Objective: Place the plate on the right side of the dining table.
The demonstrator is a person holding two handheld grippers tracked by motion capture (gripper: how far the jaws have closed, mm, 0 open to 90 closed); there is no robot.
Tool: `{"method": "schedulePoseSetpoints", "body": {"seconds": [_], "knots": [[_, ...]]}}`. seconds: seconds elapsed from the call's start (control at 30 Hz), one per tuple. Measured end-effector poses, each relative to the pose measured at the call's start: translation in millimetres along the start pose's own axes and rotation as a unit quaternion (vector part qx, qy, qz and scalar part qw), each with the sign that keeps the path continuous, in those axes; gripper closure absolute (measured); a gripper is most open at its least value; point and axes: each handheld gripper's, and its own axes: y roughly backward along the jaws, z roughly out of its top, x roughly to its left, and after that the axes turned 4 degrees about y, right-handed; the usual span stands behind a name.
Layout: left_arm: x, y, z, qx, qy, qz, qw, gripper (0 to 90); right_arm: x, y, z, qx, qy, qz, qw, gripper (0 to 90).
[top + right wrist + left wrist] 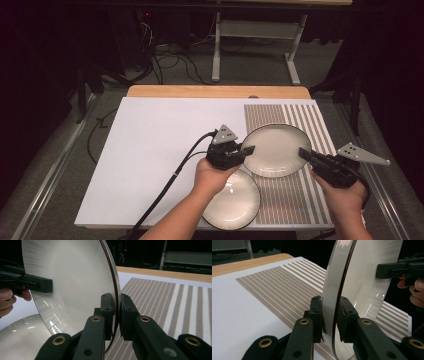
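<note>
Nearest us a second plate [231, 199] lies at the worktop's [150, 150] front edge, partly under our left wrist. Above it we carry the plate [276, 149] between us: the left hand-held gripper [246, 150] is clamped on its left rim, the right hand-held gripper [305, 153] on its right rim. We judge this a two-handed carry over the striped mat [305, 200]. Next comes a level lowering, clear of the near plate's rim. Farther off, mat and white sheet lie bare.

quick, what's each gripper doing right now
Left gripper: closed on the plate rim.
Right gripper: closed on the same plate's opposite rim.
</note>
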Motion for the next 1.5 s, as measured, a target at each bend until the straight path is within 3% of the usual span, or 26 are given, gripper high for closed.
{"method": "schedulePoseSetpoints", "body": {"seconds": [0.73,0.83,0.87,1.5], "knots": [[-10.3,-52.8,2.5,0.045,0.006,-0.003,0.9990,73.7,-28.2,15.1,-20.7,0.015,-0.016,-0.042,0.9989,84.8],[-11.2,-58.8,1.9,0.052,0.010,-0.003,0.9986,73.5,-32.8,15.6,-23.7,0.016,-0.021,-0.044,0.9987,84.8],[-11.4,-62.6,1.2,0.061,0.022,-0.002,0.9979,73.1,-34.9,15.8,-26.1,0.017,-0.025,-0.046,0.9985,84.9],[-13.5,-80.6,-10.6,0.095,0.038,0.010,0.9947,71.3,-42.2,13.4,-41.5,0.037,-0.041,-0.058,0.9968,84.8]]}}
